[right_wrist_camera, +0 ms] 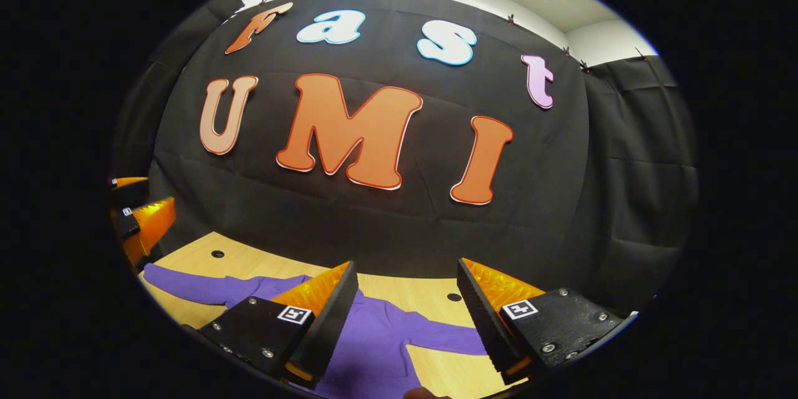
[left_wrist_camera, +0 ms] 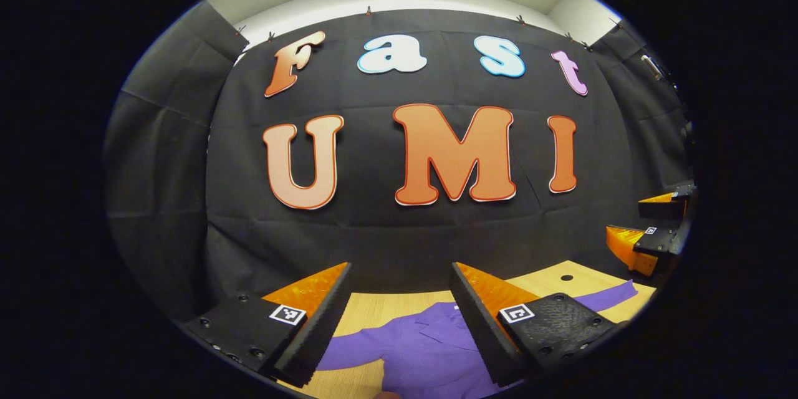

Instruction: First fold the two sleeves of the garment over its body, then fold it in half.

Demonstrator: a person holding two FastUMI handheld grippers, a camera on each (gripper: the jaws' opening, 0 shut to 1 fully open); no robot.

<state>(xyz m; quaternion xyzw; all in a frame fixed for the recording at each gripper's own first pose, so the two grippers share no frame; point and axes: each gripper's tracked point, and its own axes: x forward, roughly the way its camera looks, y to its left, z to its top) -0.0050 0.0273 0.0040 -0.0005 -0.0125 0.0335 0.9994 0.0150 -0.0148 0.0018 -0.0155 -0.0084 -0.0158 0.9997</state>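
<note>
Purple garment (left_wrist_camera: 430,349) lies flat on the pale wood-grain table (left_wrist_camera: 380,308), soft knit-looking cloth, matte, with a collar or lapel fold near its upper middle. Both sleeves stretch straight out to either side, unfolded; in the right gripper view the garment (right_wrist_camera: 374,336) shows one sleeve running toward the left edge and one tapering to the right. Table (right_wrist_camera: 424,293) is smooth, light-coloured, with small round dark holes set in its surface. Left claw (left_wrist_camera: 399,318) is spread wide, holding nothing, raised above the garment's chest; fingers wedge-shaped, ribbed on their inner faces, mounted on textured blocks with small square markers. Right claw (right_wrist_camera: 405,318) likewise spread and empty, hanging over the garment's body. In the left gripper view the right claw (left_wrist_camera: 648,230) appears at the far right edge, above the table.
</note>
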